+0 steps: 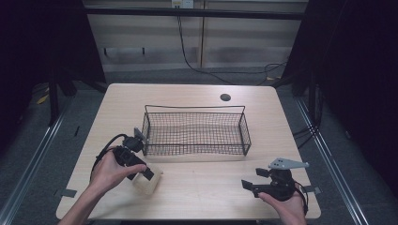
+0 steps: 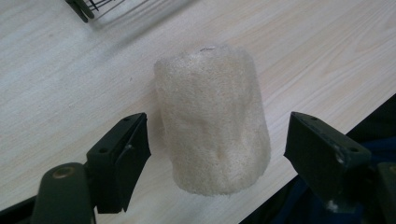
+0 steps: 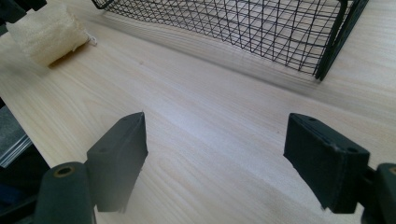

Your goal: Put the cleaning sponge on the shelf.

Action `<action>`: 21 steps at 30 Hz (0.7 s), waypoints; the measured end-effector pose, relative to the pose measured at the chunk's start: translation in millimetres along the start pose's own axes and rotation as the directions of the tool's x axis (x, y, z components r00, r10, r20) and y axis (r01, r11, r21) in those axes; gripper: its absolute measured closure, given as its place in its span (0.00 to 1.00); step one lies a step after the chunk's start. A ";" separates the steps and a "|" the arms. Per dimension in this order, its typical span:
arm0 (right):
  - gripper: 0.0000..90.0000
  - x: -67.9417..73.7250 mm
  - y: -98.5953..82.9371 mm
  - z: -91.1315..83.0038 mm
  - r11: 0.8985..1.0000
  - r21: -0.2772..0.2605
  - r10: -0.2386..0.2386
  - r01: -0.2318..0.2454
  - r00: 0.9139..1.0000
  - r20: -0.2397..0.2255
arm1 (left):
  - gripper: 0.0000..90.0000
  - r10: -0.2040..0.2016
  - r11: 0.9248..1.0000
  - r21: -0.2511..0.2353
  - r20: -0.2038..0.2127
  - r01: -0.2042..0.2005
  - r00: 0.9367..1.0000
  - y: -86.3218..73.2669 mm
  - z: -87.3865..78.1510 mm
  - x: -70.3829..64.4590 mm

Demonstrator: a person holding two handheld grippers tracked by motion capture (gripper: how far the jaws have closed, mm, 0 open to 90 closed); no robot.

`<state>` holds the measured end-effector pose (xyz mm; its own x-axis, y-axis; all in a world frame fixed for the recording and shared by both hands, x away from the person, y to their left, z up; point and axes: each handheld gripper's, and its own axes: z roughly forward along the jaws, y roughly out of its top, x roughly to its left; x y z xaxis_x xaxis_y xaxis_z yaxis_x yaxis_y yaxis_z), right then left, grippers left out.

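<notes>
1. One pale wood table (image 1: 197,187) stands on grey floor (image 1: 42,154); wire basket (image 1: 195,132) mid-table, loofah sponge (image 1: 146,183) near-left.
2. Left gripper (image 2: 217,140) gapes around the sponge (image 2: 210,121), not touching.
3. Right gripper (image 3: 215,140) is spread over bare tabletop (image 3: 210,130).

A cream, finely fibrous sponge (image 2: 212,123) is seen on a pale wood-grain table (image 1: 197,187), beside a black wire-mesh basket (image 1: 196,133) (the gripper jaws are black too).

A lab-like recording bay: dark curtains flank a pale wooden table (image 1: 197,187), with metal floor rails and cables behind it.
</notes>
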<state>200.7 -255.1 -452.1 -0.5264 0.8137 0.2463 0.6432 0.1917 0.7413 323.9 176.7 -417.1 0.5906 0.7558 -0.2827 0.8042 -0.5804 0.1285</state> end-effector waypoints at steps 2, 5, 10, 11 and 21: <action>0.24 0.0 0.0 0.1 1.000 0.001 -0.001 0.001 1.000 0.001 | 0.24 -0.008 1.000 0.002 -0.002 0.008 1.000 1.6 2.9 -0.5; 0.24 -0.5 -0.1 -0.2 1.000 0.007 0.010 -0.011 1.000 0.005 | 0.23 -0.003 1.000 0.024 -0.003 0.003 1.000 4.0 6.8 -2.5; 0.24 -0.2 0.0 0.8 1.000 0.010 0.003 -0.003 1.000 0.005 | 0.24 -0.005 1.000 0.030 -0.048 0.007 0.999 7.7 12.2 -8.8; 0.24 0.1 0.0 0.9 1.000 0.012 0.001 -0.002 1.000 0.007 | 0.24 -0.005 0.999 0.036 -0.055 0.007 0.998 8.5 13.7 -9.1; 0.24 0.1 0.0 0.9 1.000 0.014 0.001 -0.001 1.000 0.003 | 0.25 0.010 0.996 0.090 -0.084 -0.002 0.996 12.3 26.7 -14.9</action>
<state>201.1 -254.5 -452.7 -0.5242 0.8154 0.2457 0.6515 0.1983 0.7323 323.1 150.1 -436.7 0.6019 0.7730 -0.2004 0.7937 -0.6068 0.0430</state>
